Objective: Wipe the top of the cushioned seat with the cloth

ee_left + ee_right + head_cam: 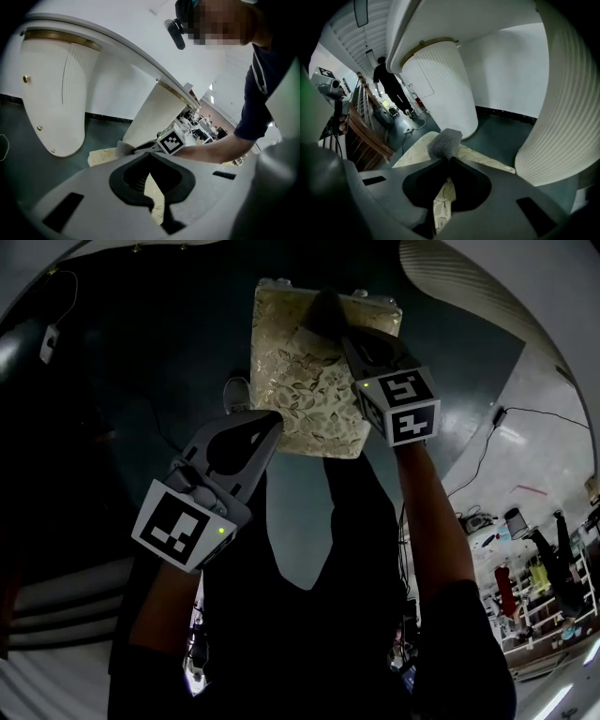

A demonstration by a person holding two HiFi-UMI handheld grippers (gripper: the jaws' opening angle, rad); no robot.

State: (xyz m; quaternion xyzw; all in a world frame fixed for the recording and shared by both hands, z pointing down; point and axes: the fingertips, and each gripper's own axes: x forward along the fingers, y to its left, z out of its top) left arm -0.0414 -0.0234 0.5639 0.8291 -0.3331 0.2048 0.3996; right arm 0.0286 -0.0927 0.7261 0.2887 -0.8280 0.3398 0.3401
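Note:
The cushioned seat (309, 381) has a gold floral top and stands on the dark floor. My right gripper (330, 322) reaches over the seat's far part and is shut on a grey cloth (323, 307), which rests on the cushion. In the right gripper view the cloth (445, 142) bunches at the jaw tips above the seat (417, 149). My left gripper (272, 420) hovers at the seat's near-left corner, its jaws together with nothing held. The left gripper view shows the seat (102, 156), the cloth (123, 148) and the right gripper's marker cube (169, 141).
White ribbed pillars (443, 89) (562, 117) rise around the seat from the dark green floor (169, 352). A cable (520, 413) runs across the floor at the right. A person (391, 89) walks in the distance beside wooden furniture (365, 129).

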